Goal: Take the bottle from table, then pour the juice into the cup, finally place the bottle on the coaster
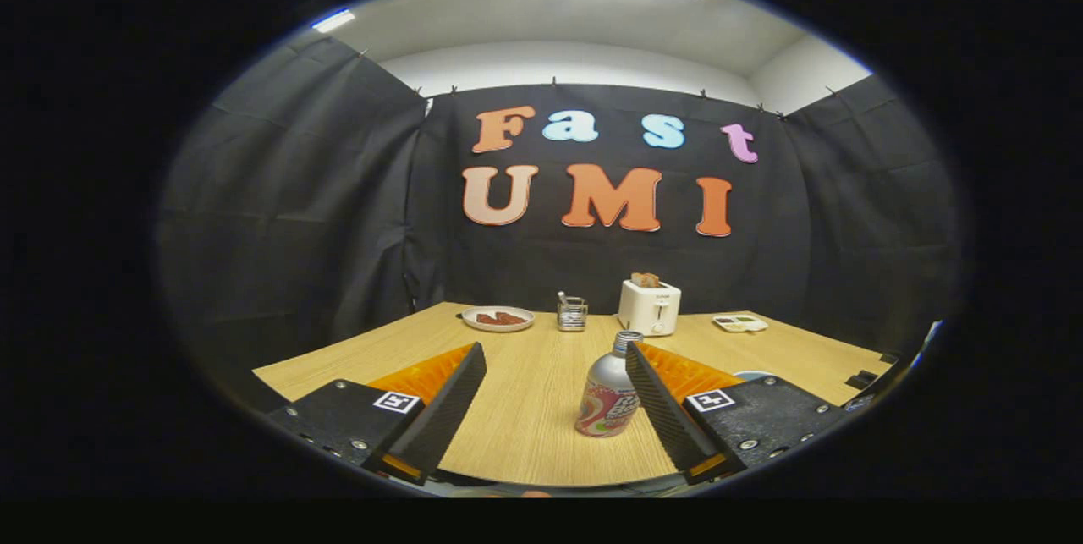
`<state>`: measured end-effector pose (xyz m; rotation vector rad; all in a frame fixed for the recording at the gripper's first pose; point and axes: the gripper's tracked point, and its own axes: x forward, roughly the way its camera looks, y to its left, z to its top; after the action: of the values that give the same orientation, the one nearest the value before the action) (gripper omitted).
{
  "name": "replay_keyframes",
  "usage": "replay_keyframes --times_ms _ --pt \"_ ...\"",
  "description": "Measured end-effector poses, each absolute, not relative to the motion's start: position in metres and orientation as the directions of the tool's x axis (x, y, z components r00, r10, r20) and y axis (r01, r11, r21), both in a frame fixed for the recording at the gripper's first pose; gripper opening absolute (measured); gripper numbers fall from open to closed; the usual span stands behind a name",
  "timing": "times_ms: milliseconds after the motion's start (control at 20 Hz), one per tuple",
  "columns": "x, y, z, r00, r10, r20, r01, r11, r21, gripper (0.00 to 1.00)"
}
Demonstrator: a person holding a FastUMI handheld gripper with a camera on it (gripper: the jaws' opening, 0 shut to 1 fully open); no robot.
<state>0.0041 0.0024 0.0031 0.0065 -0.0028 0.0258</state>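
Step one, taking the bottle [609,396]. Gripper [554,396] spread wide, grasping nothing; bottle upright at two o'clock, beside right finger. Next: centre, advance, clench.

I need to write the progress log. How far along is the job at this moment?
Nothing looks done yet. The bottle stands upright on the table, cap on. In hand: the tongs are open around it, the bottle close beside the right finger, not gripped. Left: grasping, pouring, then setting it on the coaster; I cannot identify the cup with certainty.
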Motion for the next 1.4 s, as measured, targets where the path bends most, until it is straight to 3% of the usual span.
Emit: replay_keyframes --times_ms 700,1400 --pt "0.003 -0.004 -0.005 1.000 0.006 -0.025 -0.006 1.000 0.025 0.98" --pt "0.025 -0.055 -0.081 0.968 -0.104 -0.227 0.121 0.991 0.062 0.98"
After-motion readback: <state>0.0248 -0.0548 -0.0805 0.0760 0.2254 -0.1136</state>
